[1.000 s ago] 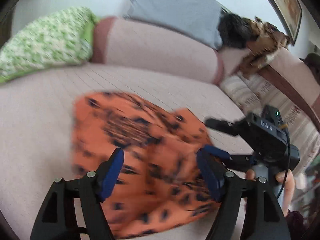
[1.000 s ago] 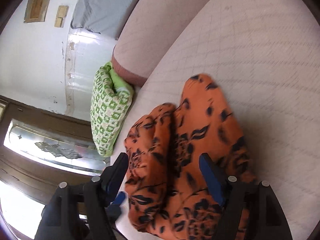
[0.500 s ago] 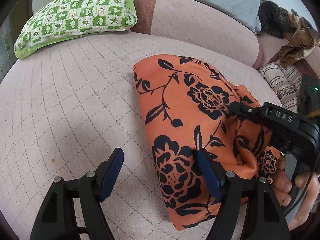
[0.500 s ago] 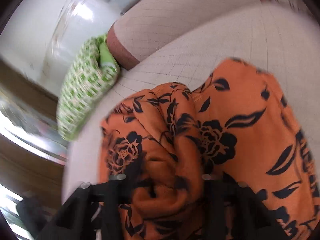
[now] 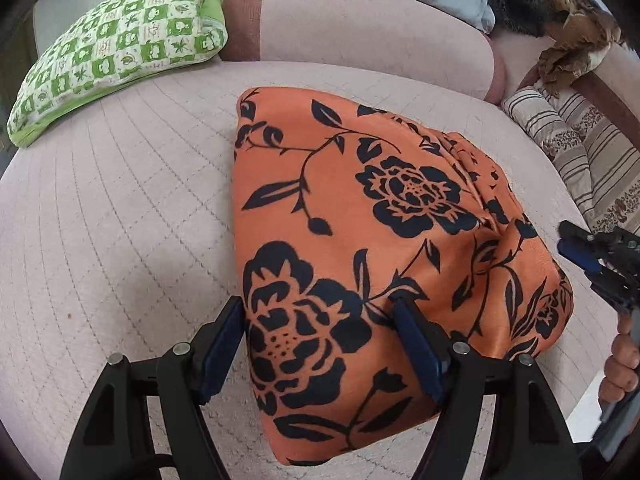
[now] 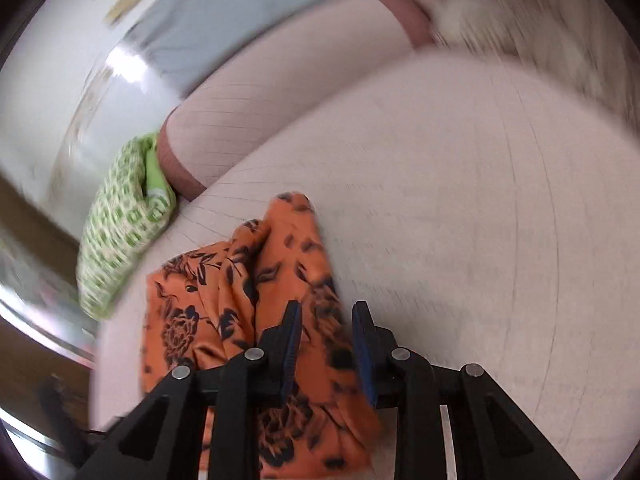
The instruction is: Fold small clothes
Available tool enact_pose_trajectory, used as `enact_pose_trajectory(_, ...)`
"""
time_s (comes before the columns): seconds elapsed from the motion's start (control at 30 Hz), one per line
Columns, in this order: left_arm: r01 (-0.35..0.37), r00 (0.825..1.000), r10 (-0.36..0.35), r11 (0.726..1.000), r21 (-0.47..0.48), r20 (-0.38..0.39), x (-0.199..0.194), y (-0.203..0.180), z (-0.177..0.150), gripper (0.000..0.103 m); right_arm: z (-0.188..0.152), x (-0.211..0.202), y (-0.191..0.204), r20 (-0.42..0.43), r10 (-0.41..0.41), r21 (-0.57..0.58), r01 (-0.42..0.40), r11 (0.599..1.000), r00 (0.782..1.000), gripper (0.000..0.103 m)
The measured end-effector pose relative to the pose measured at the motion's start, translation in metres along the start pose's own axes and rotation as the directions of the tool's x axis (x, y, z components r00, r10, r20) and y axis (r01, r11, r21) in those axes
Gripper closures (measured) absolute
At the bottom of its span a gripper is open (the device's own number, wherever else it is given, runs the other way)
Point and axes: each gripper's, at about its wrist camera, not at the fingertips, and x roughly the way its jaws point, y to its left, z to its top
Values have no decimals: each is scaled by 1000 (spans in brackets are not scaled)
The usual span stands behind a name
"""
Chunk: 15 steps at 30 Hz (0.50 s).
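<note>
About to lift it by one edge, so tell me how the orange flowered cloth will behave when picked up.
Probably floppy: the orange flowered cloth lies in soft folds and puckers on the couch seat. Likely light, since it is thin. It has a slight sheen, so it may slip; the left tongs straddle its near corner, open.

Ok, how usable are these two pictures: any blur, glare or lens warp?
Left wrist view: sharp, evenly lit; the orange floral cloth and green checked pillow read clearly, though fisheye bends the quilted sofa seat lines. Right wrist view: motion-smeared across the background and pillow, with a bright glare patch on the wall; the right tool stays fairly crisp.
</note>
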Motion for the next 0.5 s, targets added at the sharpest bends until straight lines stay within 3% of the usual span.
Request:
enact_pose_trajectory(0.07,29,999,-30,999,-40,-13,4,10,3,27,5,-10,-5,17,105,52,-106,993,994,71)
enact_pose_trajectory(0.17,71,997,-73,994,-86,-21,8,28,7,27,13,-13,6,73,255,75,-260,963,964,13)
enact_pose_trajectory(0.23,78,997,-79,994,-69,-10,5,34,8,26,18,-3,19,71,301,63,-305,950,951,13)
enact_pose_trajectory(0.33,91,996,-90,995,-37,17,-4,39,2,27,26,26,47,-9,310,-4,-310,951,951,13)
enact_pose_trajectory(0.4,95,995,-95,995,-4,32,-18,36,-2,27,27,55,72,-97,269,-62,-275,959,958,15)
enact_pose_trajectory(0.5,89,995,-90,996,32,41,-22,34,1,27,27,83,88,-154,179,-129,-199,971,972,20)
